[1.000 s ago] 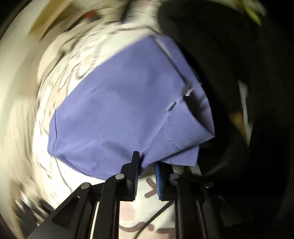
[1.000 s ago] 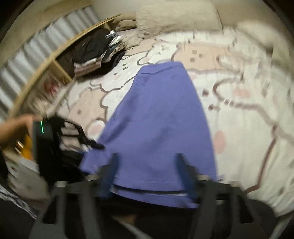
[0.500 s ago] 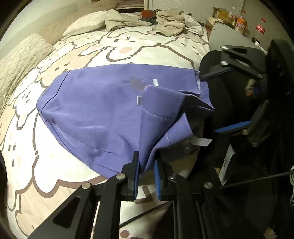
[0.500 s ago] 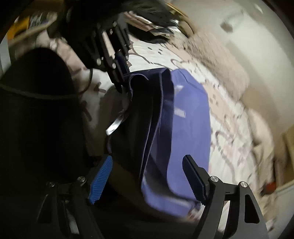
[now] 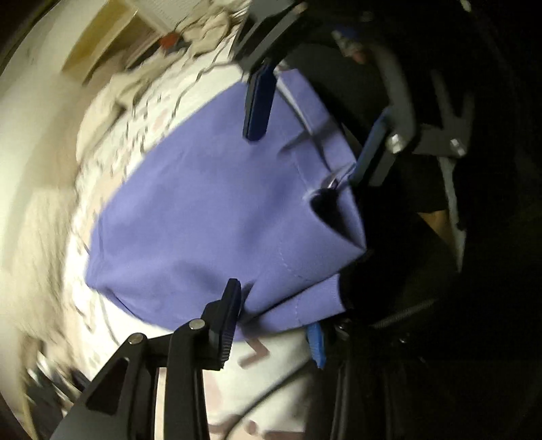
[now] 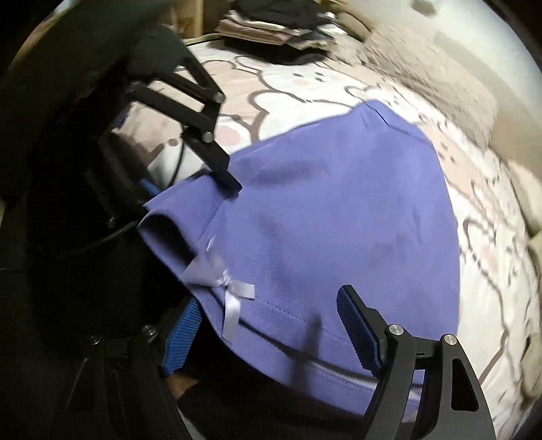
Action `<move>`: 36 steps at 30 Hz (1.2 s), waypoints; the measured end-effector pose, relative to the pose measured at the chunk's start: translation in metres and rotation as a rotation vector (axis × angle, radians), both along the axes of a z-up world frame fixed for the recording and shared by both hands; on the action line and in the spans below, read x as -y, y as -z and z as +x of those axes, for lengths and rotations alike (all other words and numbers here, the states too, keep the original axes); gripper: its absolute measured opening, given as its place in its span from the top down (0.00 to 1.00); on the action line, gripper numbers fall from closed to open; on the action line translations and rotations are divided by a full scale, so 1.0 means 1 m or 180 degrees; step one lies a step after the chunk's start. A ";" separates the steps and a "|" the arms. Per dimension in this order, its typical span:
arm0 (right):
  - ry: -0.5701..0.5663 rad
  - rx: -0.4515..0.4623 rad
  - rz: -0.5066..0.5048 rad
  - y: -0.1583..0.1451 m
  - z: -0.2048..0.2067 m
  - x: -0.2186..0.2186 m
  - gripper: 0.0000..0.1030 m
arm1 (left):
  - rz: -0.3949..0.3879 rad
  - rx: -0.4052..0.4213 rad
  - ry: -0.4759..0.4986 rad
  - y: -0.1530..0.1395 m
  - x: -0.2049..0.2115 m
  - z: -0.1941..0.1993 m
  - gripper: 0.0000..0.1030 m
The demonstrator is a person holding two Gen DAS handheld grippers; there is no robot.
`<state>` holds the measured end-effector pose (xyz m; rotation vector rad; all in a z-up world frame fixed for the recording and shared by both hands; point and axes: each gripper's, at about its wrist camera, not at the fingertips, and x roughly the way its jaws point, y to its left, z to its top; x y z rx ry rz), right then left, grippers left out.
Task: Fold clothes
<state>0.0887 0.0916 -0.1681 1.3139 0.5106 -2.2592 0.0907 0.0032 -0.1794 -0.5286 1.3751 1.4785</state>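
Note:
A purple garment lies spread on the patterned bed sheet, its waistband edge with a small white bow at the near bed edge. My left gripper is open, its jaws straddling the near corner of the garment. My right gripper is open, its jaws wide apart around the waistband near the bow. In the left wrist view the right gripper shows over the garment's far side. In the right wrist view the left gripper's finger rests on the garment's left corner.
A pile of folded dark and tan clothes sits at the far end of the bed. A beige quilted pillow lies along the right side. Crumpled light clothes lie far off. The person's dark clothing fills the near left.
My left gripper was shut on the garment's corner and its jaws now stand apart. The raised fold has dropped flatter. My right gripper swung over the waistband, staying open.

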 end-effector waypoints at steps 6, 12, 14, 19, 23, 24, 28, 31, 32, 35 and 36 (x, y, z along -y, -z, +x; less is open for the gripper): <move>0.0216 0.0128 -0.0213 -0.014 -0.001 -0.030 0.23 | -0.0104 -0.0191 0.0293 0.008 -0.014 0.011 0.66; 0.0434 -0.0144 -0.0027 -0.046 0.025 -0.067 0.23 | 0.0426 0.1142 -0.0776 -0.030 -0.008 -0.051 0.86; 0.0447 -0.0370 0.0186 -0.062 0.032 -0.078 0.23 | 0.0713 0.1436 -0.1064 -0.044 -0.001 -0.070 0.86; 0.0130 -0.1068 0.1247 -0.090 0.043 -0.107 0.08 | 0.1157 0.1583 -0.1419 -0.066 0.016 -0.094 0.86; -0.0281 -0.1167 0.2042 -0.075 0.044 -0.125 0.08 | 0.1354 0.1483 -0.1519 -0.078 0.018 -0.094 0.86; -0.0390 -0.1160 0.2188 -0.070 0.044 -0.128 0.08 | 0.1382 0.1434 -0.1518 -0.081 0.018 -0.092 0.86; -0.0800 -0.1090 0.1909 -0.057 0.060 -0.100 0.08 | 0.1430 0.1285 -0.1470 -0.082 0.009 -0.078 0.86; -0.0869 -0.1151 0.1621 -0.045 0.067 -0.063 0.08 | 0.1496 0.1237 -0.1446 -0.082 0.009 -0.075 0.86; -0.0852 -0.1188 0.1567 -0.039 0.068 -0.052 0.08 | 0.1530 0.1240 -0.1450 -0.084 0.010 -0.074 0.86; -0.0790 -0.1370 0.1641 -0.017 0.061 -0.020 0.08 | 0.1591 0.1229 -0.1463 -0.088 0.012 -0.076 0.86; -0.0773 -0.1421 0.1680 -0.010 0.059 -0.011 0.08 | 0.1606 0.1217 -0.1460 -0.089 0.012 -0.077 0.86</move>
